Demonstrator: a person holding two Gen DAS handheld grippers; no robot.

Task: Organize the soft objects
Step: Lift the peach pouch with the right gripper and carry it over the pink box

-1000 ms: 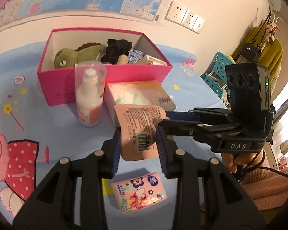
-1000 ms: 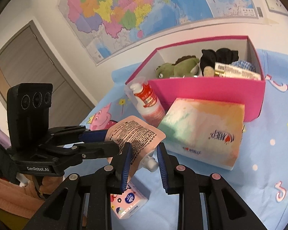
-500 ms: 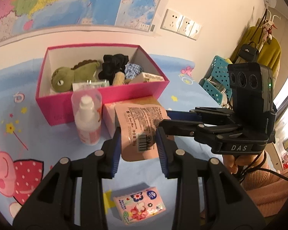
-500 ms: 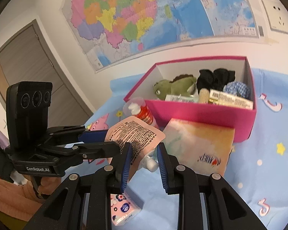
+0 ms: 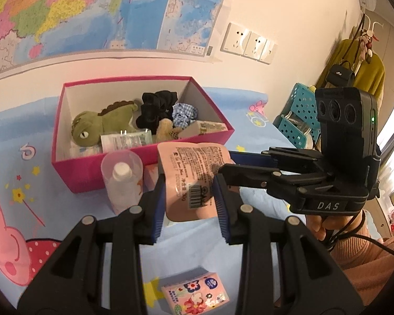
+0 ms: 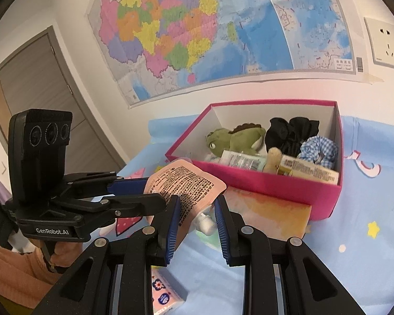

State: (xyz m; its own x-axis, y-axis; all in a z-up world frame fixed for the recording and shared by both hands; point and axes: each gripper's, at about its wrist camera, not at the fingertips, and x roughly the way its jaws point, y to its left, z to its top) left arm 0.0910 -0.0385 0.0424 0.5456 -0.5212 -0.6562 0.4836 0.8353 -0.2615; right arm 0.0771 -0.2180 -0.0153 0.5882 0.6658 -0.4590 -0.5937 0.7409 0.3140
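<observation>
Both grippers, left (image 5: 189, 204) and right (image 6: 195, 220), clamped on one pink pouch (image 5: 194, 178)

Held above the blue cloth (image 5: 65, 210) before the pink box (image 5: 76, 176) (long axis upright, spout end lowest).

Two fisheye views of a warmly lit indoor room, bright and evenly exposed. Straight lines bow strongly near the edges, and black corners frame each round picture. The wall map (image 5: 99, 13) curves above the pink box (image 5: 134, 160), which sits sharp at centre. Daylight glares white at the far right edge, well right of the box. Soft shadows fall just below the box. The nearest black parts look slightly soft.
</observation>
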